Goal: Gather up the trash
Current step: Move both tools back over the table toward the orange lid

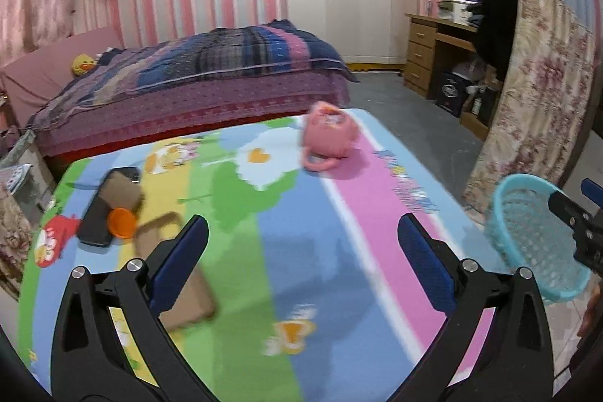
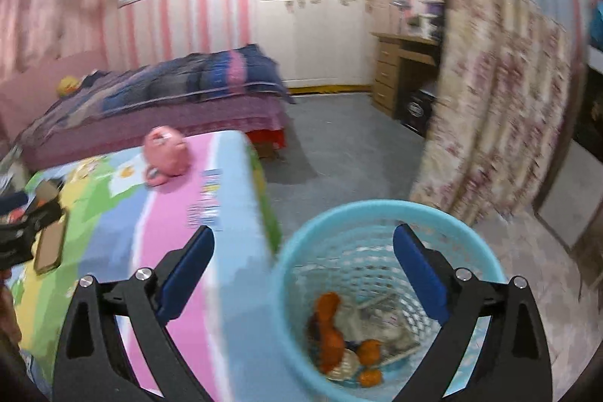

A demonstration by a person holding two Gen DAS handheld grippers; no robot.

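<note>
Hovering right hand-held gripper (image 2: 303, 270), tilted down, jaws wide

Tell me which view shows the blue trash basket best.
The right wrist view: it looks down into the basket, showing its whole rim and the orange scraps inside. The left wrist view catches only its side at the right edge, partly hidden.

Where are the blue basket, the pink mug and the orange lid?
blue basket (image 2: 301, 232): right wrist view, on its near-left rim.
pink mug (image 1: 329, 134): left wrist view, on its side wall.
orange lid (image 1: 121, 222): left wrist view, on its top.
</note>
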